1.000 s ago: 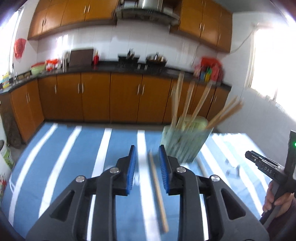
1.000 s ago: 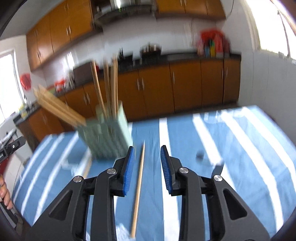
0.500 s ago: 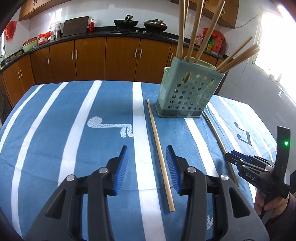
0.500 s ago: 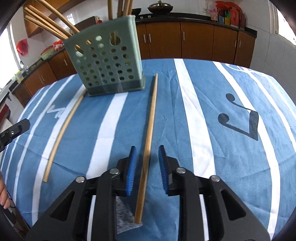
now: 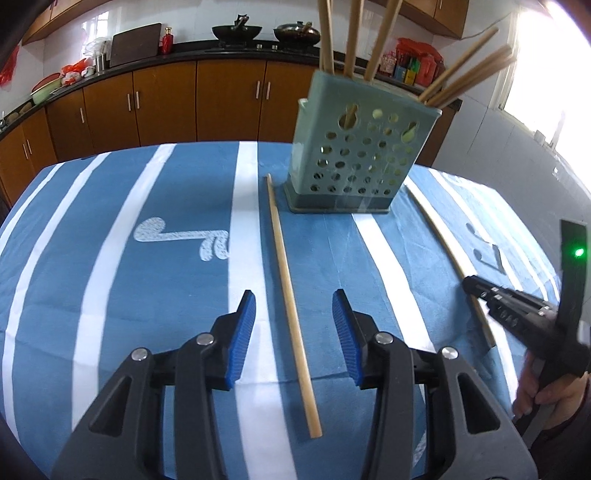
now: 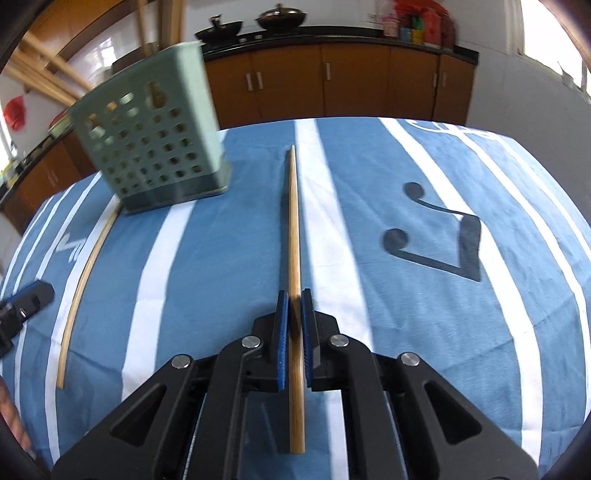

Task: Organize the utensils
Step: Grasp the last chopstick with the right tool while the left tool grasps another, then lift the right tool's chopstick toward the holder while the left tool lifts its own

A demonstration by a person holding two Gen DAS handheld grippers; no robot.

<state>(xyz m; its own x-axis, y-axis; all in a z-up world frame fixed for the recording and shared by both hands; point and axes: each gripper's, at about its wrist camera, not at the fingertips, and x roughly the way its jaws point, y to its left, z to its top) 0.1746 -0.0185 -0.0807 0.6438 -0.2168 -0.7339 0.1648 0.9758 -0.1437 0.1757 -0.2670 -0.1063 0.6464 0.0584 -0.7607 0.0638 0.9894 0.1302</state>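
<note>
I am holding the right gripper [image 6: 294, 295] low over the striped blue cloth [image 6: 424, 184], its blue pads [image 6: 282, 325] pinching a chopstick [image 6: 293, 229] between them; the stick's thick end is poking back past the pads toward the camera while its thin tip is pointing away toward the far table edge. In the left wrist view this same stick [image 5: 448, 254] is lying right of the holder, with the right gripper [image 5: 471, 284] at its near end. The left gripper [image 5: 293, 317] is hovering with its jaws wide apart, straddling a second chopstick [image 5: 290, 295] that is lying flat on the cloth, touching neither pad [image 5: 243, 332]. That stick is running from just beside the green holder's [image 5: 354, 147] left base corner back toward me. The holder is standing upright on the cloth, perforated with round holes, and several chopsticks [image 5: 354, 33] are leaning out of its top. From the right wrist view the holder [image 6: 155, 144] is sitting to the left of the gripped stick, and the loose stick [image 6: 83, 284] is lying further left, near the left gripper's tip [image 6: 29, 299]. Brown cabinets [image 5: 166, 103] are lining the wall behind the table, with woks [image 5: 236, 31] on the counter.
</note>
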